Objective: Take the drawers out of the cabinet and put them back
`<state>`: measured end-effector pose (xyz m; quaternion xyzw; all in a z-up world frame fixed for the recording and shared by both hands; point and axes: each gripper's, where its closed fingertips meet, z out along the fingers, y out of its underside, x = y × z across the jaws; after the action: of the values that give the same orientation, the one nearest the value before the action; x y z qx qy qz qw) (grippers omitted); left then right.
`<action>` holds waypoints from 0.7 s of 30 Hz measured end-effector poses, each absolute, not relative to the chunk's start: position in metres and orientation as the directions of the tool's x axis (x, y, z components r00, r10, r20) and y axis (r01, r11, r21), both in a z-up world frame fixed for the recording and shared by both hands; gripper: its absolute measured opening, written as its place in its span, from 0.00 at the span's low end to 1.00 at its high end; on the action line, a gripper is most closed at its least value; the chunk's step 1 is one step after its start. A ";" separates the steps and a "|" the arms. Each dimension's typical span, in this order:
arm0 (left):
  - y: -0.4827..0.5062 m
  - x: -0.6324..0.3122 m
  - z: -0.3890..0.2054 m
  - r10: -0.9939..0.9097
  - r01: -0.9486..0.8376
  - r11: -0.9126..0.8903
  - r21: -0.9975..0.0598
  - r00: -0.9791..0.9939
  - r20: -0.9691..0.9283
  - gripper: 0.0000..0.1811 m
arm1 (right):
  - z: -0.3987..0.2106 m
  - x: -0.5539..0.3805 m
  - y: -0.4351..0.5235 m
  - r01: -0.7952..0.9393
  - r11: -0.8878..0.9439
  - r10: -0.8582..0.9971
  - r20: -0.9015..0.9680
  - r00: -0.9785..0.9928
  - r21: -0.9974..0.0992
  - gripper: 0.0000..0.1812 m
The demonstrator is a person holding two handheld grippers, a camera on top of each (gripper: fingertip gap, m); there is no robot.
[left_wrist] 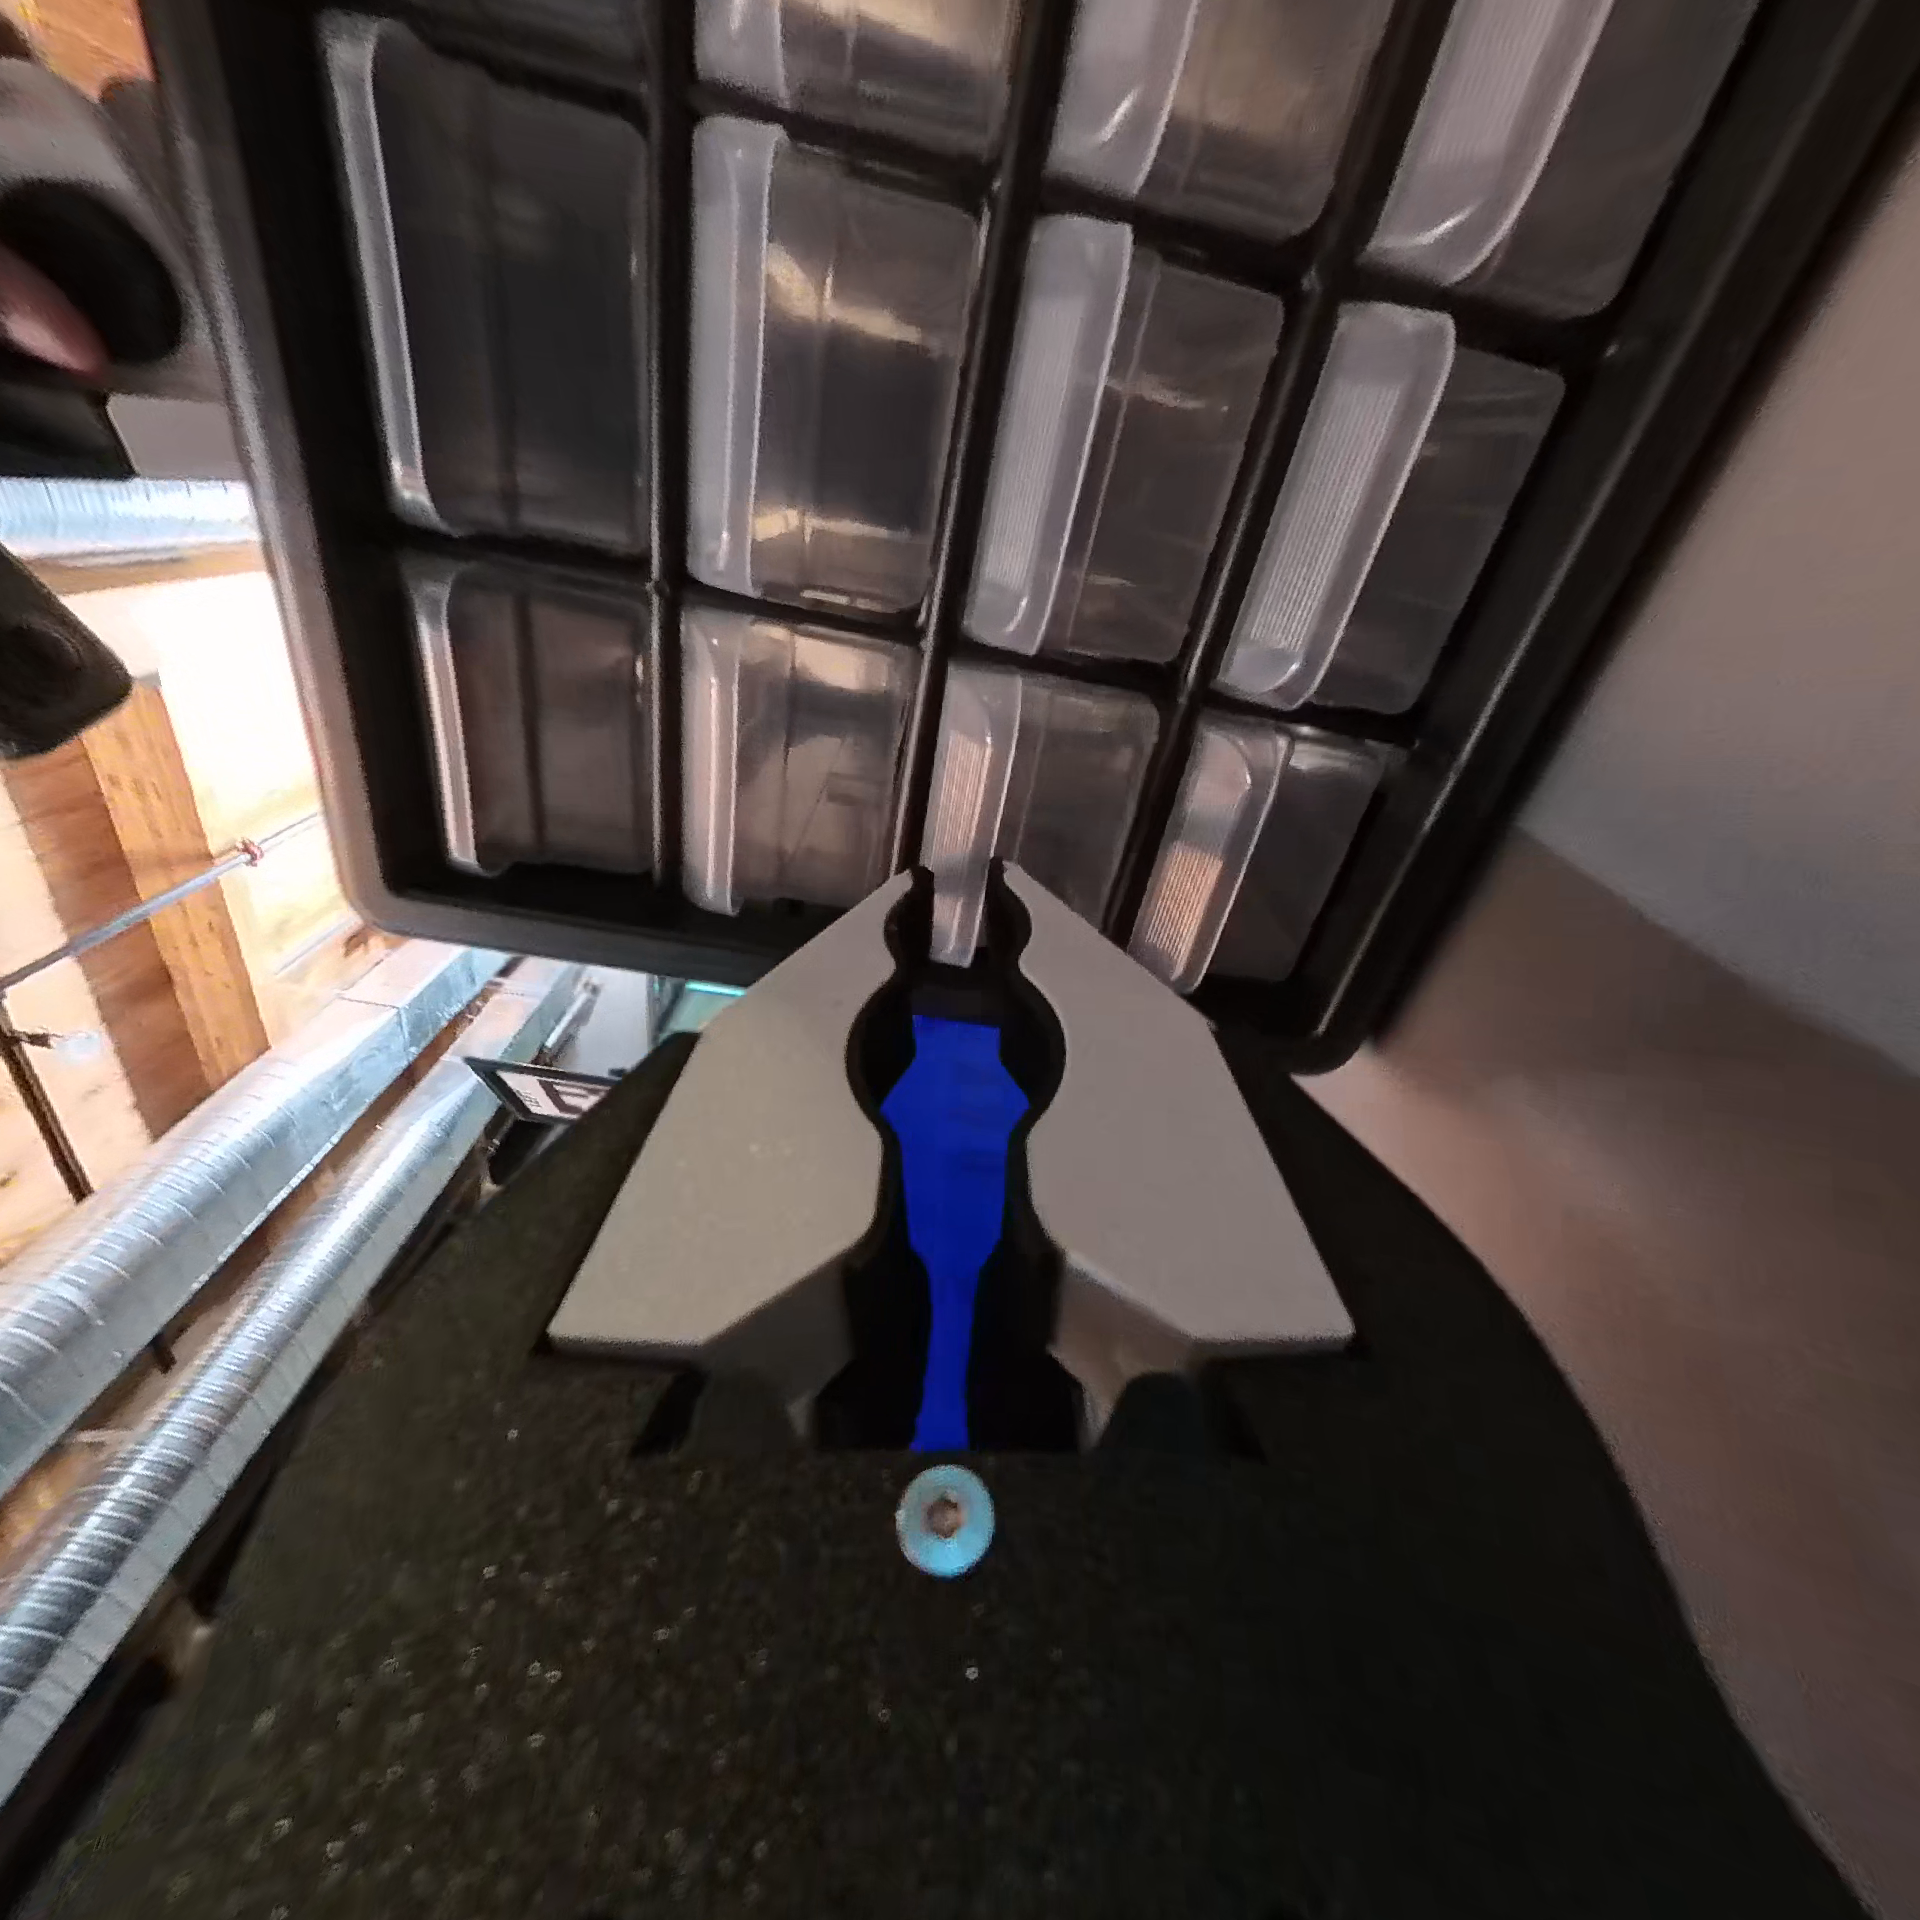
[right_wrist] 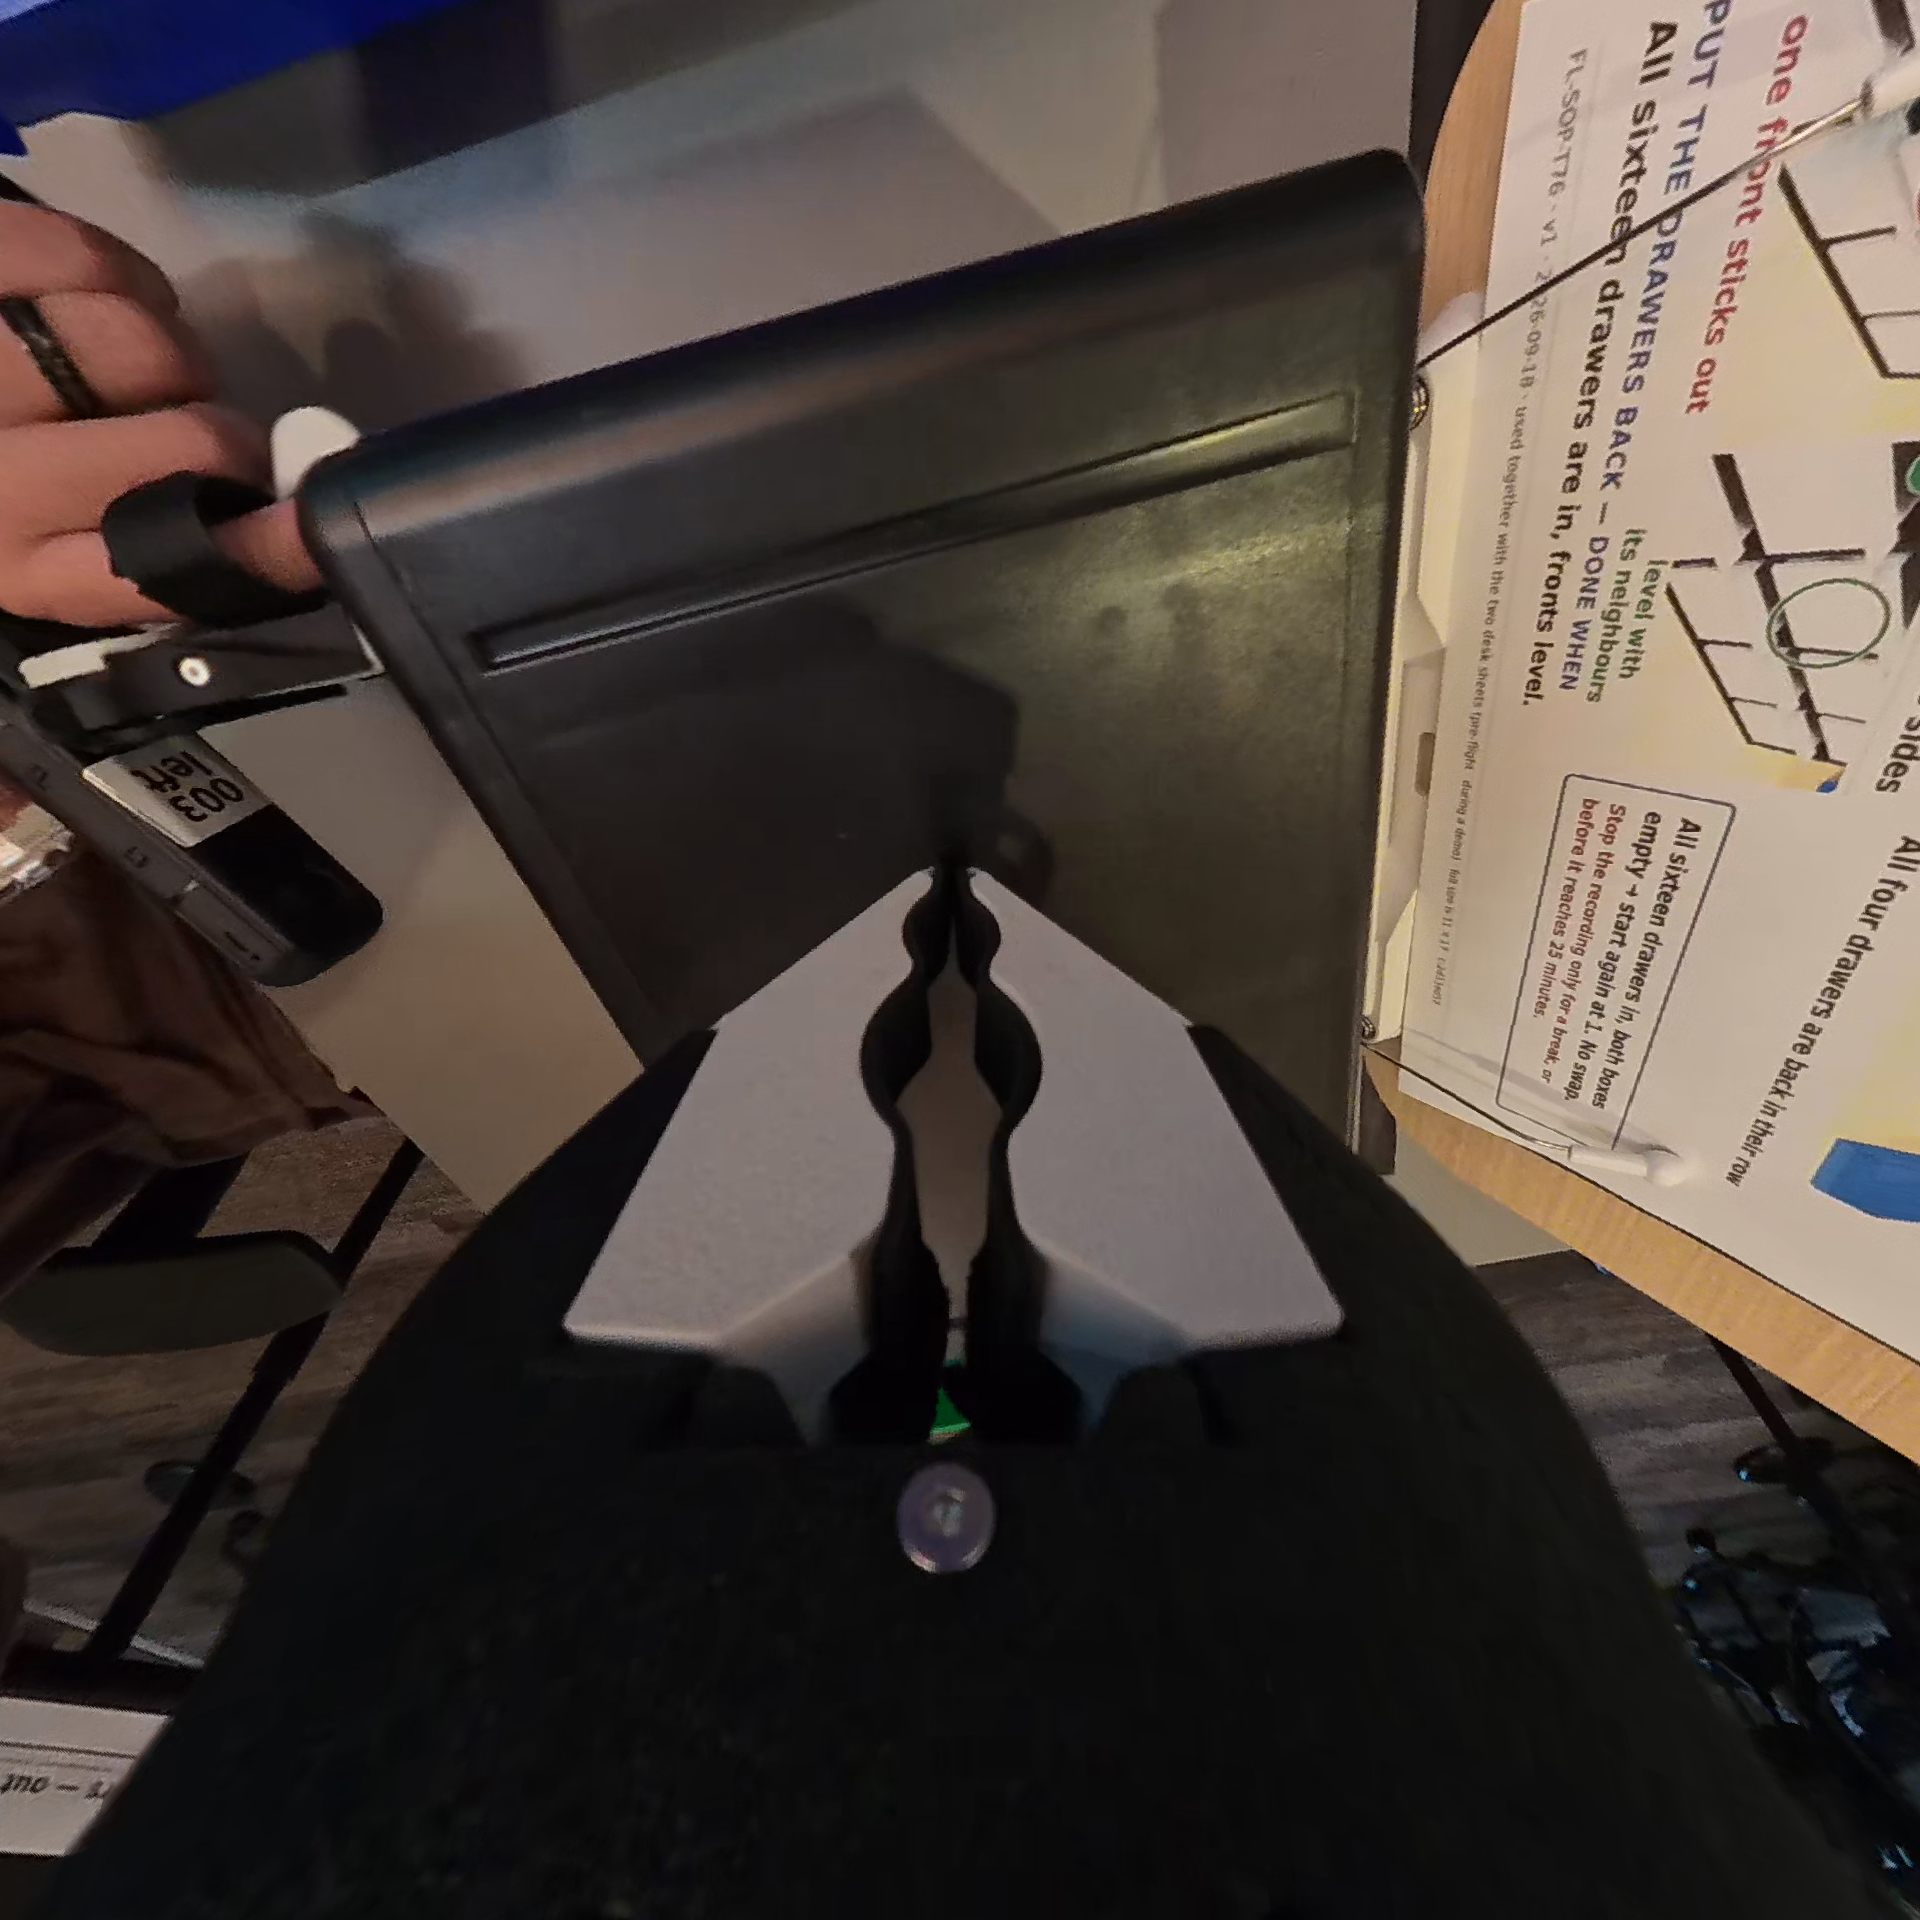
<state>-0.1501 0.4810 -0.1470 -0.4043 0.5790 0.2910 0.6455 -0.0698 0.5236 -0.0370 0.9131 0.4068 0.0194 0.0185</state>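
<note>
At the front of the black cabinet (left_wrist: 1039, 665), seen rotated in the left wrist view, the left gripper (left_wrist: 958, 883) is pinching the clear pull tab of one translucent drawer (left_wrist: 1049, 790) in the grid's edge row nearest the camera; its grey fingers (left_wrist: 800, 1091) are sitting close together with only the thin tab between their tips; a blue strip is showing in the channel behind them; the gripped drawer is sitting in its slot, front roughly level with its neighbours; the other clear drawers (left_wrist: 831, 364) around it are filling their compartments, each with a ribbed pull tab; a pale wall (left_wrist: 1714, 623) is lying beside the cabinet; silver ducts (left_wrist: 208, 1247) and wooden beams are showing past the cabinet's other side, blurred.

In the right wrist view, the right gripper (right_wrist: 951, 883) is resting with its tips closed against the cabinet's plain black side panel (right_wrist: 935, 582); nothing is between the fingers; whether the tips are touching the panel or sitting just off it, cannot tell; a person's hand (right_wrist: 114, 416), wearing a dark ring, is working the left gripper's handle at the panel's far corner; a printed instruction sheet (right_wrist: 1662, 727) is lying on a light wooden board (right_wrist: 1455, 260) just beside the cabinet; dark floor is showing below.
</note>
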 end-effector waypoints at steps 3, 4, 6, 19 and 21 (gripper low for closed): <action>0.471 -0.156 -0.147 -0.060 -0.841 0.525 -0.133 0.119 -0.991 0.04 | -0.037 -0.070 0.524 0.732 -0.680 0.733 0.028 0.680 0.037 0.00; 0.466 -0.158 -0.147 -0.055 -0.840 0.529 -0.118 0.105 -0.993 0.04 | -0.037 -0.070 0.524 0.727 -0.686 0.728 0.030 0.685 0.031 0.00; 0.457 -0.162 -0.147 -0.057 -0.838 0.536 -0.101 0.084 -0.995 0.04 | -0.037 -0.070 0.524 0.722 -0.691 0.722 0.039 0.690 0.019 0.00; 0.420 -0.180 -0.157 -0.207 -0.830 0.512 -0.222 0.131 -0.969 0.10 | -0.037 -0.070 0.524 0.691 -0.722 0.690 0.071 0.720 0.010 0.00; 0.419 -0.181 -0.162 -0.261 -0.828 0.491 -0.269 0.155 -0.953 0.16 | -0.037 -0.070 0.524 0.687 -0.727 0.686 0.073 0.724 0.006 0.00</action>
<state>-0.1809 0.4191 -0.1620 -0.4483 0.6073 0.2313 0.6138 -0.0696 0.5237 -0.0367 0.9285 0.3696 0.0351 -0.0108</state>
